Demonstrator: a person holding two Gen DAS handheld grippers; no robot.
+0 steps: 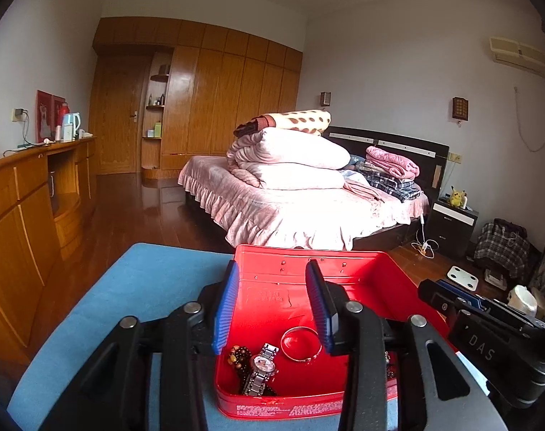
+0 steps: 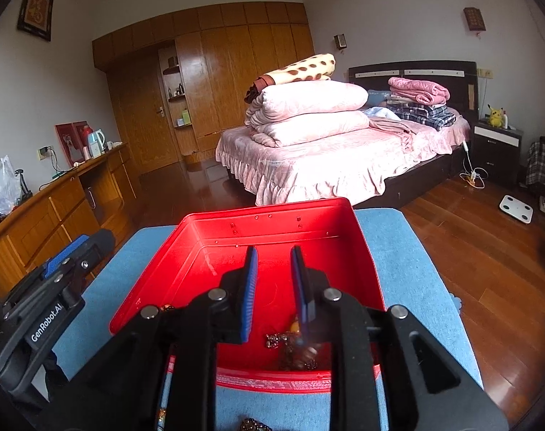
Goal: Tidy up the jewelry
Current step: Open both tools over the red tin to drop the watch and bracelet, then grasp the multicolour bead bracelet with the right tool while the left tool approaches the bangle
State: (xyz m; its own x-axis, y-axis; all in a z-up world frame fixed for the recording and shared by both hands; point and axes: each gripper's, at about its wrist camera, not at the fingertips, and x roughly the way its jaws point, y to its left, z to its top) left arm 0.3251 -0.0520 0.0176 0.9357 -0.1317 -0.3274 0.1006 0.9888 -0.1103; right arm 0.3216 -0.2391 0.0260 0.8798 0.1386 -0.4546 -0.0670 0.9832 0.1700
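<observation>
A red tin box [image 1: 344, 273] stands open on a blue cloth [image 1: 146, 280]. In its near left corner lie a silver watch [image 1: 261, 366], a silver bangle [image 1: 301, 343] and a dark bead bracelet [image 1: 238, 355]. My left gripper [image 1: 276, 309] hangs open and empty over that corner. In the right wrist view the box [image 2: 186, 251] holds a heap of dark beaded jewelry [image 2: 294, 352] by its near wall. My right gripper [image 2: 274, 287] is open and empty just above that heap. More beads [image 2: 252, 423] lie on the cloth in front of the box.
The box sits on a blue-covered surface [image 2: 409, 269] whose far edge drops to a wooden floor [image 2: 488, 244]. A bed [image 2: 326, 158] with folded quilts stands beyond. A wooden sideboard [image 1: 28, 194] runs along the left wall. The other gripper [image 2: 46, 298] shows at left.
</observation>
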